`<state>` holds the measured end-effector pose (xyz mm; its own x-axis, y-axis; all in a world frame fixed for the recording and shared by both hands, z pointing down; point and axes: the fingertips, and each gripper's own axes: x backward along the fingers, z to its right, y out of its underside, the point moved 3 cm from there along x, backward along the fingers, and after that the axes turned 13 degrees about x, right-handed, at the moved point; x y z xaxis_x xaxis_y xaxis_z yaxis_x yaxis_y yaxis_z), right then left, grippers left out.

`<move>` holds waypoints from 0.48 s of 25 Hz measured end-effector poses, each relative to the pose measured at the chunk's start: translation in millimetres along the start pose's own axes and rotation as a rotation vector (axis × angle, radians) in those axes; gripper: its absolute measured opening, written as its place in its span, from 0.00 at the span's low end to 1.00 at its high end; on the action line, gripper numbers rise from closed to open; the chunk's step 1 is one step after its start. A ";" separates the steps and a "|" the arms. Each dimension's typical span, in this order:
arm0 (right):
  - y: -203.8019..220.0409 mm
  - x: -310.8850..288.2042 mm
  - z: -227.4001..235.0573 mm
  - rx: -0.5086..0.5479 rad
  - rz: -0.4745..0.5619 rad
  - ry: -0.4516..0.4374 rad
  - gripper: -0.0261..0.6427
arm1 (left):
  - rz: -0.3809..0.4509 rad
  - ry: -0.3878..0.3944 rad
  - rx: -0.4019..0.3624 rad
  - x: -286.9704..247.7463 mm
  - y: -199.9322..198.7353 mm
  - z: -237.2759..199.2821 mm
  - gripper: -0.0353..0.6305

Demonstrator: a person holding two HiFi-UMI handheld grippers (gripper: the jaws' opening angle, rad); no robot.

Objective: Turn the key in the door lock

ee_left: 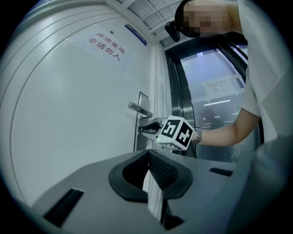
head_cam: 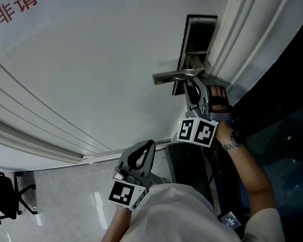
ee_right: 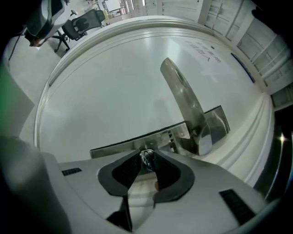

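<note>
a person stands at a white door (head_cam: 76, 72) with the key (ee_right: 147, 156) seated in the lock plate (ee_right: 116, 147) just below the lever handle (head_cam: 181, 75). the right hand-held gripper (ee_right: 147, 161) reaches in level under the handle, its two dark pads closed on the key's shiny head, apparently so that a roll of the wrist will carry the key round with it. coming in straight along the key's line looks deliberate: a tilt could strain the key or let the pads slip off its thin head. the left hand-held gripper (ee_left: 148, 155) hangs well back from the handle, close to the person's chest, jaws drawn together on nothing; it seems parked there to leave the lock clear. how far the key has turned cannot be read here. red lettering (head_cam: 27, 7) sits on the door well above the handle.
</note>
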<state>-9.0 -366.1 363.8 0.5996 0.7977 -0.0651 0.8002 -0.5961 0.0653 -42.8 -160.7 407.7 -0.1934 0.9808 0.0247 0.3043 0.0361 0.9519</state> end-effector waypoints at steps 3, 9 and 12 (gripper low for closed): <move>1.4 0.5 1.2 -0.035 -0.006 0.026 0.13 | 0.006 -0.001 0.003 1.4 0.7 -2.8 0.06; 2.8 1.2 2.9 -0.244 -0.017 0.030 0.06 | 0.004 0.001 0.007 0.7 2.4 -2.5 0.06; 3.9 1.0 5.0 -0.395 -0.031 0.040 0.06 | 0.000 0.006 0.003 -1.1 3.8 -1.1 0.06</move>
<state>-5.1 -368.1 359.0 0.5678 0.8224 -0.0347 0.7466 -0.4968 0.4424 -42.5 -161.8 411.7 -0.1992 0.9796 0.0263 0.3072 0.0369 0.9509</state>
